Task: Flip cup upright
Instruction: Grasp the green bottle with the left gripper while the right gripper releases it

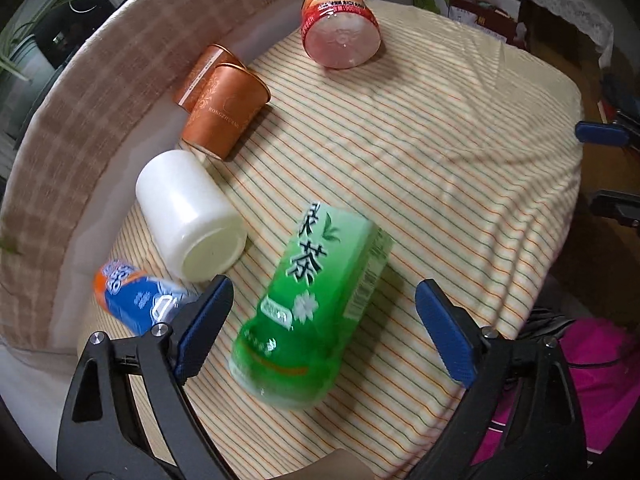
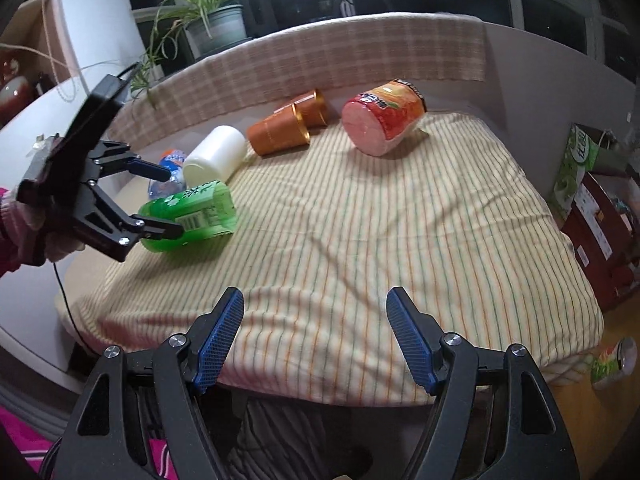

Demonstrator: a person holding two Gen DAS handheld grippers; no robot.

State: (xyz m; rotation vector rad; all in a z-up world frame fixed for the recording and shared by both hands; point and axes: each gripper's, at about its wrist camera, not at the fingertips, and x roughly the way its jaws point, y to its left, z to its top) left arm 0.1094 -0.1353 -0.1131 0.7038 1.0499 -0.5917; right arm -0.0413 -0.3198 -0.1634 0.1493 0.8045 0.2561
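Note:
A white cup lies on its side on the striped cloth, left of centre; it also shows in the right wrist view. Two orange paper cups lie on their sides behind it, also seen from the right wrist. A green tea bottle lies between the open jaws of my left gripper, untouched; from the right wrist the bottle sits between those jaws of the left gripper. My right gripper is open and empty at the cloth's near edge.
A red-labelled bottle lies at the back, and a blue and orange bottle lies at the left by the checked padded backrest. Boxes stand beside the cushion on the right. A potted plant stands behind.

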